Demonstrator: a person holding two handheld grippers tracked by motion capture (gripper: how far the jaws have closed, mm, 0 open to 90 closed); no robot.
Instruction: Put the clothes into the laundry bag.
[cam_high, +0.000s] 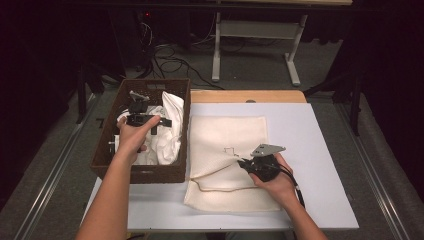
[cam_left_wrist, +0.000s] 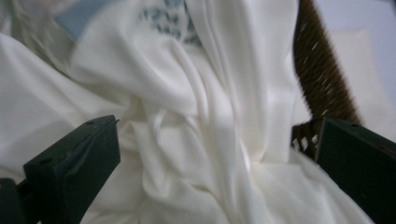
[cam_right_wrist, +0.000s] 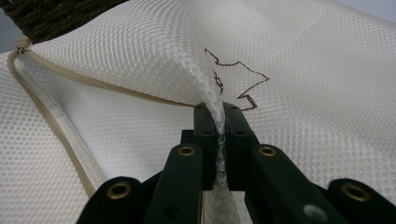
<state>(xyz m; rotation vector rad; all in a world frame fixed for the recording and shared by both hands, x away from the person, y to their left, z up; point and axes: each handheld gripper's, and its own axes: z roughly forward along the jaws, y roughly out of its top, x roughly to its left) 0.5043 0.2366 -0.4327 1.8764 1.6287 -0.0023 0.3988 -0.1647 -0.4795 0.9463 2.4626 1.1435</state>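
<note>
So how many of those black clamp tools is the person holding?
2. The left gripper hangs over the white cloth in the wicker basket, jaws apart. The right gripper pinches a fold of the mesh bag on the table.

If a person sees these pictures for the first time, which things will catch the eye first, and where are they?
First, the cream mesh laundry bag spread on the pale table, with the right gripper shut on a raised fold of its top layer. Next, the dark brown woven basket at the table's left edge, full of crumpled white clothes. Over these the left gripper hangs with its jaws wide apart.
</note>
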